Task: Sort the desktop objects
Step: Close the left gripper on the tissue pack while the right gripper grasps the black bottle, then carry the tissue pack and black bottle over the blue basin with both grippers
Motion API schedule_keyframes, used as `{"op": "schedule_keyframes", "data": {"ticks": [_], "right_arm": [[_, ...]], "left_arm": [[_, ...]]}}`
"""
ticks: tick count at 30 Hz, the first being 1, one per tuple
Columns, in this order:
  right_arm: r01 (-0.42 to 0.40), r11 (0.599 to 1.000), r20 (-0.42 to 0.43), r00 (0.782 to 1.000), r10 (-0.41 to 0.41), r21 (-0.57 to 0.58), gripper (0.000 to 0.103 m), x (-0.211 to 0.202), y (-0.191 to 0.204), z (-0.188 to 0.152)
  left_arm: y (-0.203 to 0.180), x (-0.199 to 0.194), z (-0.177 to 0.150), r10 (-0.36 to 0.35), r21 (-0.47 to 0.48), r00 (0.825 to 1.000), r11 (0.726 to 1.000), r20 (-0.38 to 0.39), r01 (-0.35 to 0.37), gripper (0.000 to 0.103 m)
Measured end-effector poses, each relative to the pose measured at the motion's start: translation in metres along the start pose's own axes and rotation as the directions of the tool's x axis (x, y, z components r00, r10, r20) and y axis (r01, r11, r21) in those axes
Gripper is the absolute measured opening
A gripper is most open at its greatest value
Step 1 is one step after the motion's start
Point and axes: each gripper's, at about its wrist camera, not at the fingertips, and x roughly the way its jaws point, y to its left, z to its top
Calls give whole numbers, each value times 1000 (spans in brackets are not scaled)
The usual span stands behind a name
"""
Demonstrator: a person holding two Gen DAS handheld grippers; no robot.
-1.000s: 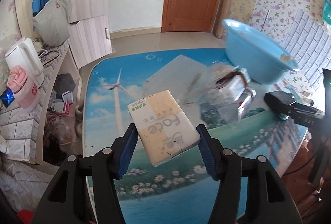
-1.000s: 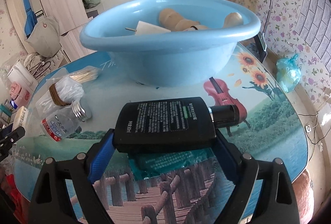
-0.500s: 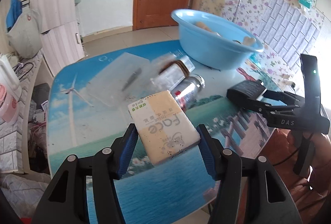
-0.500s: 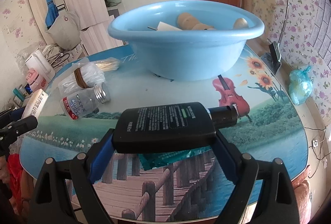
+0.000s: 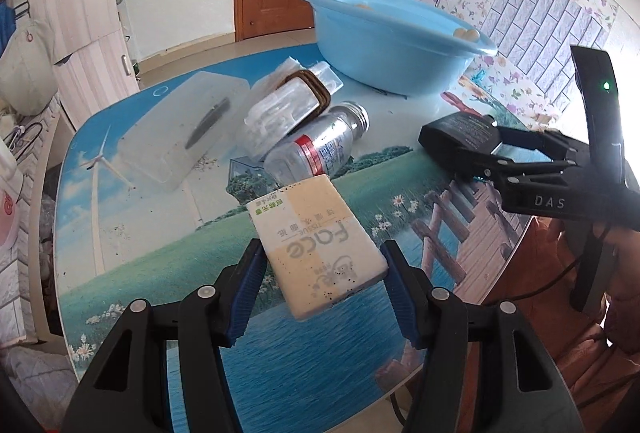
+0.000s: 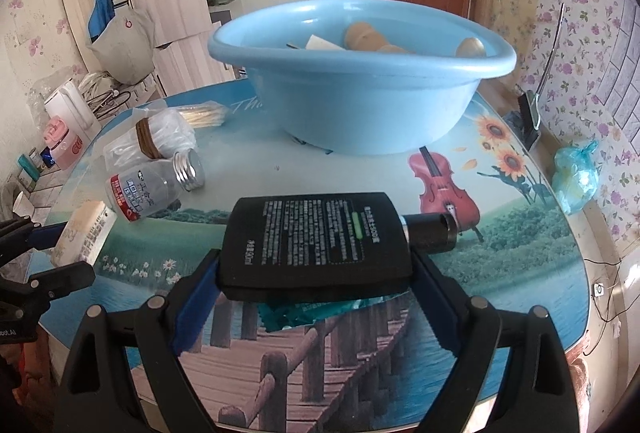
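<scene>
Left wrist view: jaws pinch the tissue pack (image 5: 318, 245); right jaws clamp the black bottle (image 6: 320, 239).

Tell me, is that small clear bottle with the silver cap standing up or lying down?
Lying down. The small clear bottle with the silver cap rests on its side on the picture-printed table, cap pointing toward the light blue plastic basin.

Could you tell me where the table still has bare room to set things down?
Bare tabletop between the clear bottle and blue basin; also the violin-and-sunflower corner right of the black bottle. Crowded around the cotton-swab packet and clear plastic box.
</scene>
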Motion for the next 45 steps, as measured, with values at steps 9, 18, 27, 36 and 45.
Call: {"op": "schedule_keyframes", "data": {"ticks": [9, 18, 27, 36, 45], "right_arm": [[5, 999, -32, 999, -6, -33, 96, 16, 3, 2], [17, 998, -7, 1000, -17, -57, 95, 23, 5, 3], [-20, 1000, 31, 999, 20, -19, 93, 16, 0, 2], [-64, 997, 93, 993, 67, -37, 92, -6, 11, 6], [-112, 992, 161, 980, 121, -63, 92, -32, 21, 12]], "left_arm": [[2, 10, -1, 19, 6, 1000, 1000, -8, -19, 60], [0, 19, 4, 70, 32, 998, 997, 11, -70, 76], [11, 12, 5, 26, -25, 999, 999, 44, -25, 59], [16, -17, 9, -5, -60, 993, 998, 122, 12, 58], [14, -32, 17, -3, -67, 988, 998, 153, 13, 58]]}}
